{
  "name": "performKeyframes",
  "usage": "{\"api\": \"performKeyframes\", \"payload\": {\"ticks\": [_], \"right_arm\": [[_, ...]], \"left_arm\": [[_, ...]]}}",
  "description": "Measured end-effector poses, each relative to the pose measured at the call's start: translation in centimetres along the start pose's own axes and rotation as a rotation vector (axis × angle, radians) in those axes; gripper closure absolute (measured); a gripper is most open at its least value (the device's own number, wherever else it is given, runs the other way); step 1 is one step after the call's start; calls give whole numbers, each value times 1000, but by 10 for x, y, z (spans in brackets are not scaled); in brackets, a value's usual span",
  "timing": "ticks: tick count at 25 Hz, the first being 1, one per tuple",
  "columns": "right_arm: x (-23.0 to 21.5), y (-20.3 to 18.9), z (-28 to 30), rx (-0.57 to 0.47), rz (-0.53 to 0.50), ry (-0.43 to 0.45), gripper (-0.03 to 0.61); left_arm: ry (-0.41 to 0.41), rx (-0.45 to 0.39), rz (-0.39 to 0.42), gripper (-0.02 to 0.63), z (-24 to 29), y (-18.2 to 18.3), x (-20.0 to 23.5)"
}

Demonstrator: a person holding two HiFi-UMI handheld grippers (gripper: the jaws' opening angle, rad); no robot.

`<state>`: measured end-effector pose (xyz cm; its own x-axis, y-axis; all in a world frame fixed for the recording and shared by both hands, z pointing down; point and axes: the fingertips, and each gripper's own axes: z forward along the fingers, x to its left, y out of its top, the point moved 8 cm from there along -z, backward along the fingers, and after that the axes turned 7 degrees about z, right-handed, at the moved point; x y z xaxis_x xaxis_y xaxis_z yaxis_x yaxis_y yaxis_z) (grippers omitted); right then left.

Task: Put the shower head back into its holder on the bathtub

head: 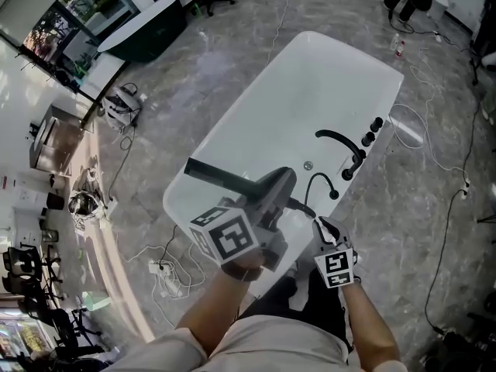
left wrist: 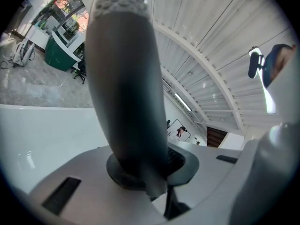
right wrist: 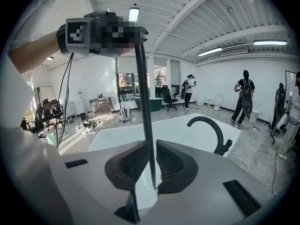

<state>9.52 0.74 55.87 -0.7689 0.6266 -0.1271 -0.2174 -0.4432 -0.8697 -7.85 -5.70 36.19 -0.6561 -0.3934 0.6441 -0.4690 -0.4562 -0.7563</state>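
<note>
Gripping the shower head (head: pixel 221 175) with the left gripper (head: pixel 275 188), up above the near end of the tub (head: pixel 310 76). Lying roughly level in the head view: flat spray bar reaching out to the left past the fingers, other end pointing toward the faucet (head: pixel 341 142) but well short of it. Seen from the left gripper view, clamped on its thick dark body: fingers (left wrist: pixel 185 161) pressed against both flanks, body filling the gap and rising straight out of it, dotted spray face at the top edge.

Pinching the hose (head: pixel 301 205) with the right gripper (head: pixel 321 225), lower and to the right of the left one, just beside the tub's near rim. In the right gripper view, fingers (right wrist: pixel 176 165) drawn almost together, thin black hose caught between their ribbed faces, climbing straight up from there to the left gripper at the top of the view. Beyond the fingers, white tub and curved black faucet, both apart from either gripper. Around the tub, grey floor (head: pixel 232 76) with loose cables (head: pixel 446 231).
</note>
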Motion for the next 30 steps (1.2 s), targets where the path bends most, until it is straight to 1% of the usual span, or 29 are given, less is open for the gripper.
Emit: {"api": "performKeyframes", "payload": {"ticks": [4, 8, 13, 19, 25, 30], "right_arm": [[-4, -15, 16, 32, -11, 7, 537], [-5, -30, 29, 55, -18, 4, 522], [-15, -47, 46, 81, -16, -8, 505], [-26, -64, 69, 131, -29, -5, 502], [-27, -80, 87, 146, -12, -14, 502], [-34, -79, 99, 140, -10, -45, 506]], "left_arm": [[-9, -24, -16, 563, -1, 12, -5], [-15, -36, -31, 563, -3, 15, -6], [-25, -48, -112, 563, 0, 17, -6], [-38, -96, -229, 563, 3, 24, -4], [-73, -133, -287, 563, 0, 30, -5], [-69, -137, -312, 563, 1, 30, 0]]}}
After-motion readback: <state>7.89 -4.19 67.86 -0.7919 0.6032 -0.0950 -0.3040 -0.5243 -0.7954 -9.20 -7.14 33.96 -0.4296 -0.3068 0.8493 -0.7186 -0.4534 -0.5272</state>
